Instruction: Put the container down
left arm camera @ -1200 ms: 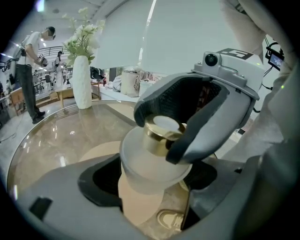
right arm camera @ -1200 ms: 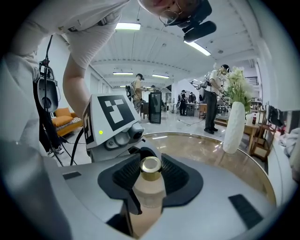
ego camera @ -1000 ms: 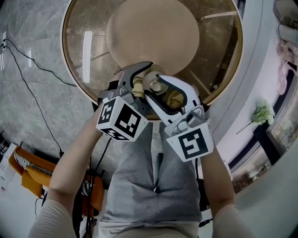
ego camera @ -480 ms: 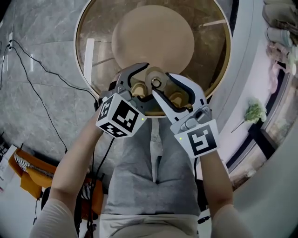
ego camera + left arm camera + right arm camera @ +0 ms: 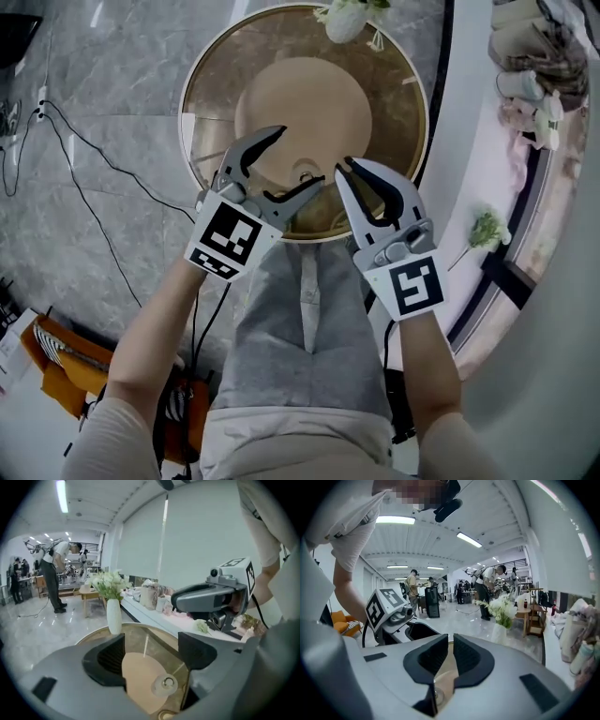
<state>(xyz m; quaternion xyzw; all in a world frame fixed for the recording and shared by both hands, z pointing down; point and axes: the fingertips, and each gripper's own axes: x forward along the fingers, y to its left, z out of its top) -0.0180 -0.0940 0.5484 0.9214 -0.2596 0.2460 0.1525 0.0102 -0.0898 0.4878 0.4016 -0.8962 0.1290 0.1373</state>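
A small clear container (image 5: 306, 177) with a round lid stands alone on the beige centre of the round glass table (image 5: 202, 84). No jaw touches it. My left gripper (image 5: 302, 156) hangs above it, open and empty; in the left gripper view the container (image 5: 165, 684) shows far below, between the wide-apart pads (image 5: 105, 660). My right gripper (image 5: 345, 167) is just right of the container and also above the table. Its jaws have just been closing and now stand together with nothing between them. In the right gripper view only a slit remains at the right gripper (image 5: 450, 656).
A white vase of white flowers (image 5: 345, 19) stands at the table's far edge. A curved white counter (image 5: 487, 169) with bags and bottles runs along the right. Cables (image 5: 84, 178) lie on the grey marble floor to the left. People stand in the hall behind.
Both grippers have risen away from the tabletop, leaving the container standing on it. The right jaws, wide around the container before, have come together.
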